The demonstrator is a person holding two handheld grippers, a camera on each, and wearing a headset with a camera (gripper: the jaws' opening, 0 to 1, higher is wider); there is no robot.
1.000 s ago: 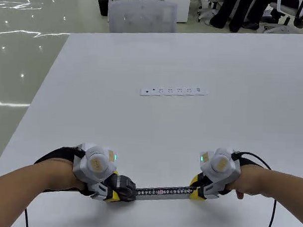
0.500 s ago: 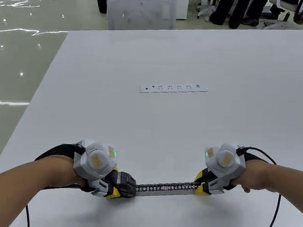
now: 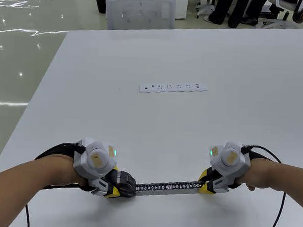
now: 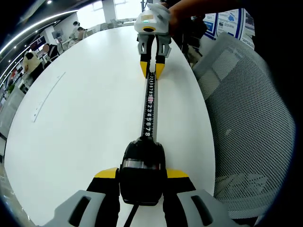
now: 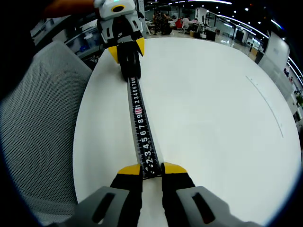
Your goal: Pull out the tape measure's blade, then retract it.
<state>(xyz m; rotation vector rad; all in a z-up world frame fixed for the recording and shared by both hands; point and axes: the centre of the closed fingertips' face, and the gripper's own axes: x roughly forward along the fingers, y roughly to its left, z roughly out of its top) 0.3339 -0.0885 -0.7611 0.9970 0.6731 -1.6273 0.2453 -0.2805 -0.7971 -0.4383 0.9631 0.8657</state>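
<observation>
A power strip (image 3: 173, 88) lies mid-table (image 3: 82, 101); a grey chair (image 3: 140, 12) stands at the far edge, glossy floor (image 3: 24, 54) left.

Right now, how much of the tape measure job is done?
Partly done: the blade is pulled out along the table. In hand: the left hand-held gripper holds the case, the right hand-held gripper pinches the blade's tip. Left to do: maybe more pulling, then letting it slide back in.

1. Counter (image 3: 233, 61): open surface either side of the power strip (image 3: 173, 87) (flat, mid-counter).
2. Near edge: blade (image 3: 166, 187) spans from tape measure (image 3: 124, 183) in left hand-held gripper (image 3: 115, 188) to right hand-held gripper (image 3: 203, 187), barring passage.
</observation>
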